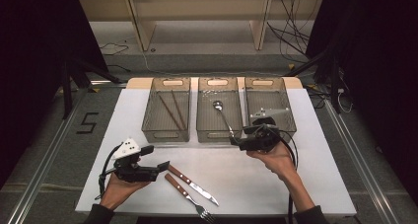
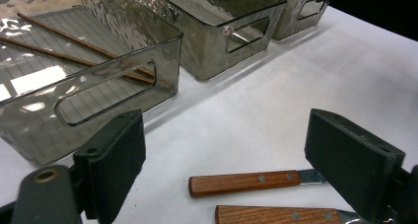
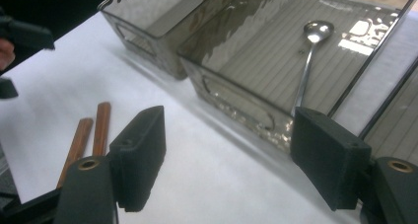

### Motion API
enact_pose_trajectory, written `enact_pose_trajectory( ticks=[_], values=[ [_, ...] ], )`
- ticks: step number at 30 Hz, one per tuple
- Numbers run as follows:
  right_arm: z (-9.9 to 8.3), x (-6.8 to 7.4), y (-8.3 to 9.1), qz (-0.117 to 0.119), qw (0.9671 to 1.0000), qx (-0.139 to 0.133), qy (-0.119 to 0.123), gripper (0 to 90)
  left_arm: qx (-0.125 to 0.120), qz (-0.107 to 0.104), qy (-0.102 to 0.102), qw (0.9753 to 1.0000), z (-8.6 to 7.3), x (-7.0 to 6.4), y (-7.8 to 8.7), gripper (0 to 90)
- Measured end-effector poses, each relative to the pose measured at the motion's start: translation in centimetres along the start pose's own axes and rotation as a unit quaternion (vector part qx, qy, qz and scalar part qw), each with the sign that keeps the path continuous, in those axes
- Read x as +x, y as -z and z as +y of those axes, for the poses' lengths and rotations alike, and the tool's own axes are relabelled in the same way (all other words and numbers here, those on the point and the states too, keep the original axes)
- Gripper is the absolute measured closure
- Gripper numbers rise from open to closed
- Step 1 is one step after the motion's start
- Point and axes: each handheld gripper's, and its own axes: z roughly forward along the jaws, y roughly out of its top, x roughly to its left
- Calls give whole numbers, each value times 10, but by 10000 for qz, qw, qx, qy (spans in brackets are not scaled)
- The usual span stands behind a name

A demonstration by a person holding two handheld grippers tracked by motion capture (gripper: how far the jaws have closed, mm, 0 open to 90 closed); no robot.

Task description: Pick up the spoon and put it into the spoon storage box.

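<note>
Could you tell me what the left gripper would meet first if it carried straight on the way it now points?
Probably the knife: the left gripper, jaws wide open, points at its wooden handle on the table, the fork alongside. Depth is uncertain.

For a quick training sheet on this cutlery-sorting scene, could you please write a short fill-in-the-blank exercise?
1. The spoon lies in the ____ of the three bins.
2. The left bin holds a pair of wooden ____.
3. The knife and the fork lie on the white table, nearest the ____ gripper.
4. The jaws of the left gripper and the right gripper both stand ____.

Missing words: middle; chopsticks; left; open
</note>
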Motion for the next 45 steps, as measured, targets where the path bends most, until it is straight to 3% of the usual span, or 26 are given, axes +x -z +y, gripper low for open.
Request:
enact_pose_trajectory(
  ticks=[5,11,15,22,30,38,39,45],
  values=[
    [-18,4,8,2,9999,-87,51,300,92,-25,-108,9999,4,-2,-1,154],
    [-35,5,14,-25,9998,-198,11,297,366,-76,-296,9989,7,-4,-6,153],
    [-47,3,19,-40,9995,-309,-59,297,596,-137,-429,9972,9,-5,-11,153],
    [-65,5,27,-82,9984,-559,-91,292,705,-171,-526,9960,13,-6,-16,154],
    [-78,8,33,-27,9976,-684,-135,275,954,-193,-675,9930,18,-7,-23,154],
    [-87,9,39,-24,9968,-783,-167,272,1218,-150,-969,9877,26,-10,-32,154],
    [-88,9,40,-16,9967,-791,-173,272,1304,-169,-1053,9857,28,-11,-33,153],
    [-92,12,44,-86,9954,-934,-175,272,1435,-150,-1139,9830,31,-11,-37,154]
  ],
)
